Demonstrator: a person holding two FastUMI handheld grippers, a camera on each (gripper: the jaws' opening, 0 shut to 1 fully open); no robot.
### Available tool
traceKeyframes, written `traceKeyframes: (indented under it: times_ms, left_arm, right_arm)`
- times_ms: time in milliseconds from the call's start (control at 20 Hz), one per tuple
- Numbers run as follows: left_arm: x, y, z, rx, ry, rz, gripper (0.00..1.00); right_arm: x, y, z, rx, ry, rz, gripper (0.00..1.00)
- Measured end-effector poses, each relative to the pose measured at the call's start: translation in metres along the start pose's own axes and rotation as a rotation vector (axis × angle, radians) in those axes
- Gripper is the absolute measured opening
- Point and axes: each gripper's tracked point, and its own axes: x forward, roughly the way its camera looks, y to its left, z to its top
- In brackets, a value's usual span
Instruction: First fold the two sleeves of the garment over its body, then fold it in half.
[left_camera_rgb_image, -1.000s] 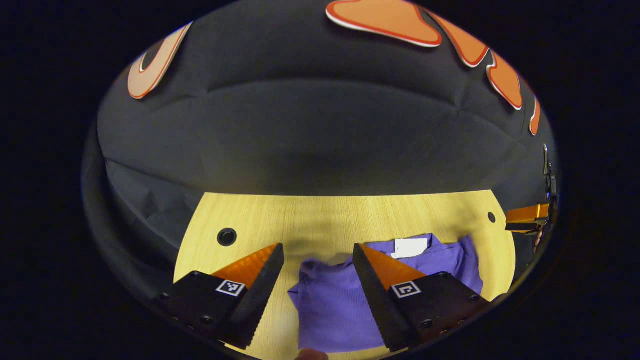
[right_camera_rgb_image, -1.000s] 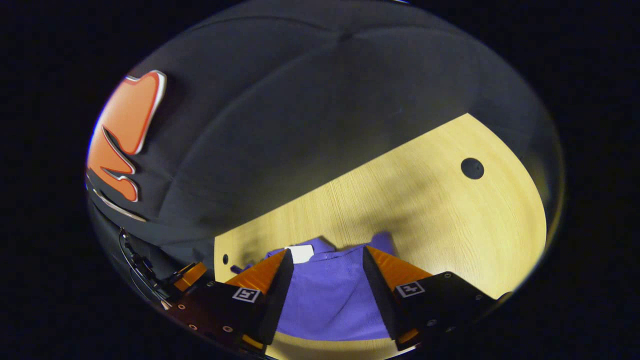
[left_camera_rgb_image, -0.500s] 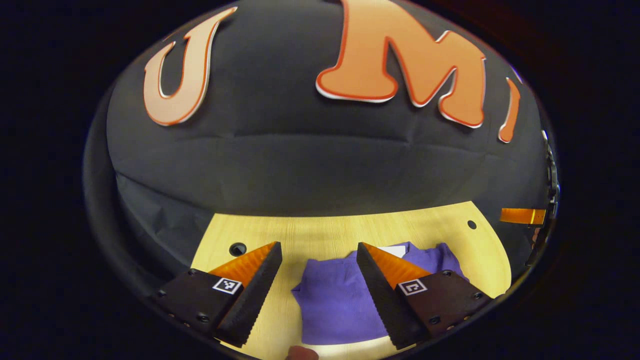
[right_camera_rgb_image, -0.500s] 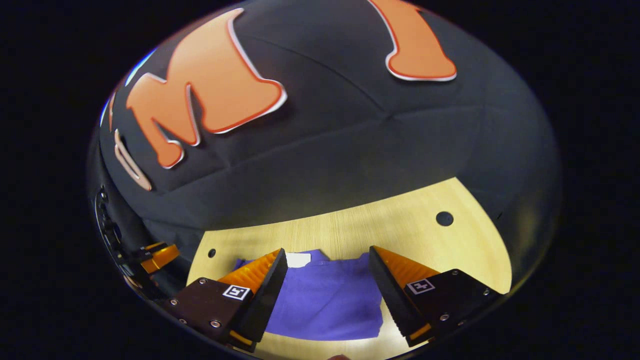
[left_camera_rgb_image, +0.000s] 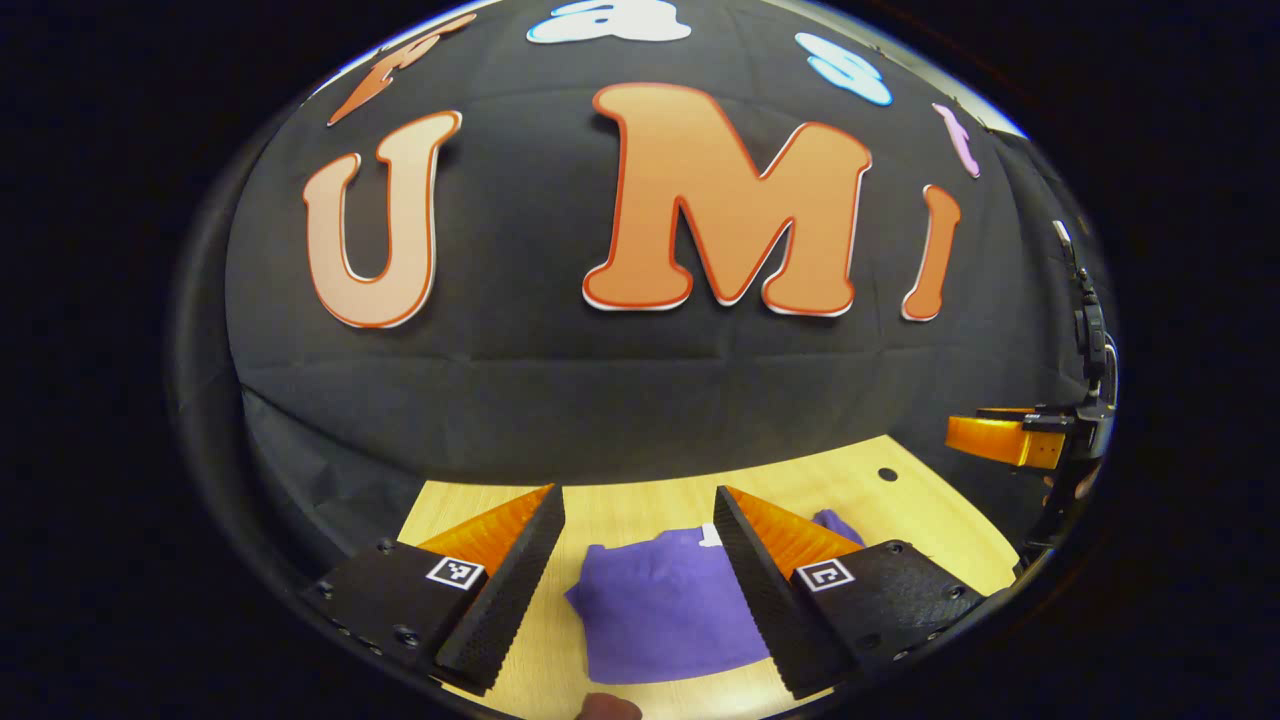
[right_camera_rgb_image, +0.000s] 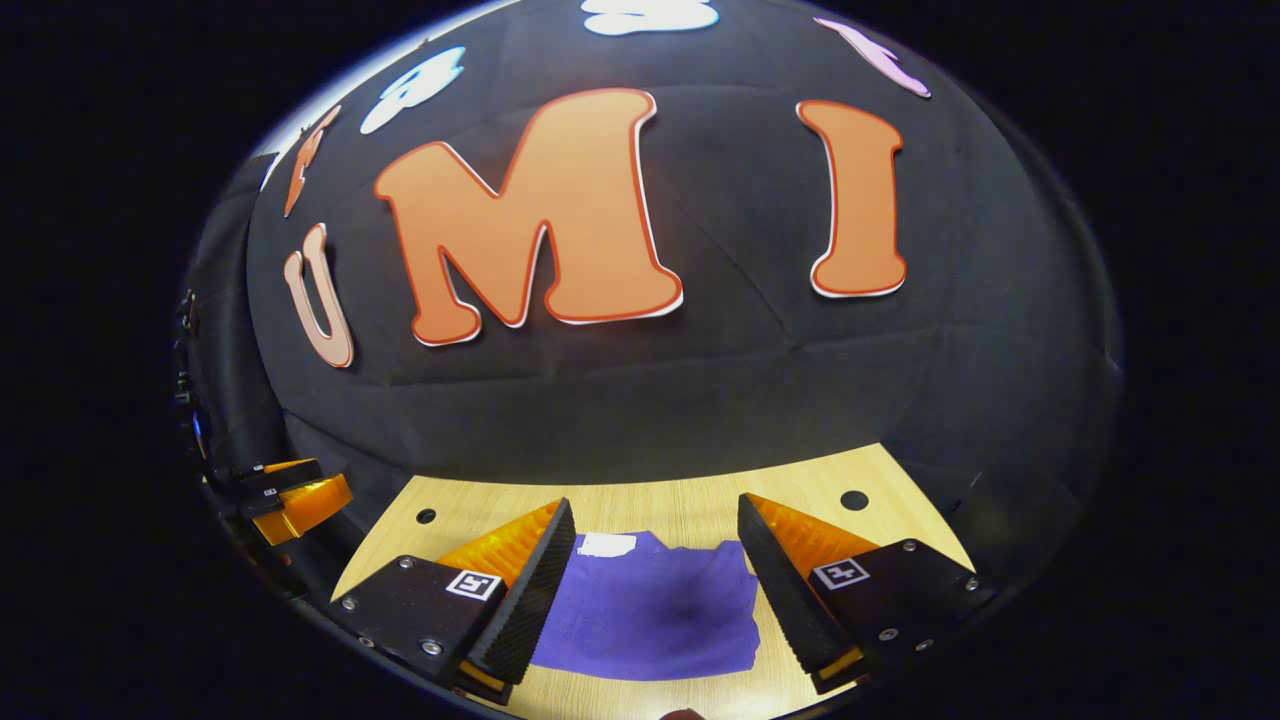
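A purple garment (left_camera_rgb_image: 665, 605) lies folded into a compact rectangle on the light wooden table (left_camera_rgb_image: 640, 505), with a white tag (right_camera_rgb_image: 606, 544) at its far edge. My left gripper (left_camera_rgb_image: 640, 590) hangs open above it, nothing between its fingers. In the right gripper view the same garment (right_camera_rgb_image: 650, 610) lies flat under my right gripper (right_camera_rgb_image: 655, 590), which is open and holds nothing. Each gripper also appears far off at the other view's edge: the right gripper (left_camera_rgb_image: 1005, 440) and the left gripper (right_camera_rgb_image: 295, 495).
The table has round cable holes (right_camera_rgb_image: 854, 499) (right_camera_rgb_image: 426, 516) near its back corners. The black cloth wall (left_camera_rgb_image: 640, 370) rises just behind the table's far edge. A fingertip (left_camera_rgb_image: 610, 707) shows at the bottom of the left gripper view.
Both grippers have lifted and tilted up away from the garment, so more of the wall is in view and the garment looks smaller. The garment has stayed folded on the table.
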Motion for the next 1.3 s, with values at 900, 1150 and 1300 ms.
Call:
traceKeyframes:
  times_ms: [900, 1150, 1300]
  left_arm:
    - [-0.144, -0.079, -0.027, 0.098, -0.285, 0.035, 0.97]
    - [-0.183, -0.104, -0.054, 0.054, -0.304, 0.087, 0.96]
    - [-0.203, -0.121, -0.057, 0.060, -0.349, 0.091, 0.96]
  right_arm:
    - [-0.130, 0.036, -0.018, -0.130, -0.266, 0.088, 0.97]
    - [-0.164, 0.027, -0.041, -0.157, -0.273, 0.164, 0.97]
    - [-0.187, 0.026, -0.045, -0.144, -0.292, 0.189, 1.00]
